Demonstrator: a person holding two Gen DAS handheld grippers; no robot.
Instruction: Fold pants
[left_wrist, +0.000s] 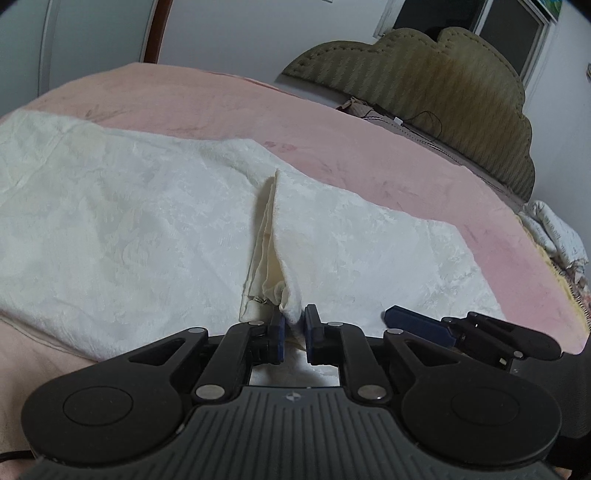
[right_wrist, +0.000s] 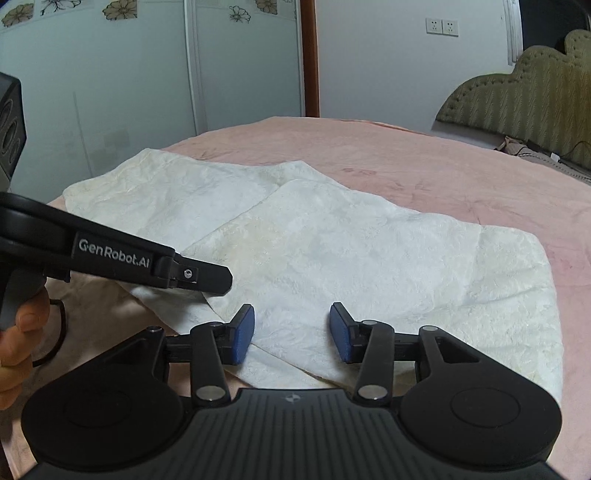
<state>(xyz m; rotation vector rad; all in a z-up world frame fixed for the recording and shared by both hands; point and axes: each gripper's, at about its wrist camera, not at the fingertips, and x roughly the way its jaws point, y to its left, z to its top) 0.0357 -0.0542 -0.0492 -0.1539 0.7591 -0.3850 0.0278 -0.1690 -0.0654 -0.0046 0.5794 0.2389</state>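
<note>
- Seen in the right wrist view at 9 o'clock: a bare hand (right_wrist: 14, 343) around a black handle.
- Just right of it, the left gripper (left_wrist: 294, 334), its black finger (right_wrist: 199, 277) printed "GenRobot.AI", nearly shut, blue pads pinching a fold of the white pants (left_wrist: 155, 236) at the near edge.
- At 12 o'clock from these pads, a raised ridge of cloth, running away across the pants.
- Spread flat on the pink bed cover (left_wrist: 369, 147), both legs lying side by side, one overlapping the other.
- At 6 o'clock in its own view, the right gripper (right_wrist: 291, 330), wide open, holding nothing, low over the near pants edge.
- At 2 o'clock, an olive headboard (left_wrist: 443, 81).
- No containers visible.
</note>
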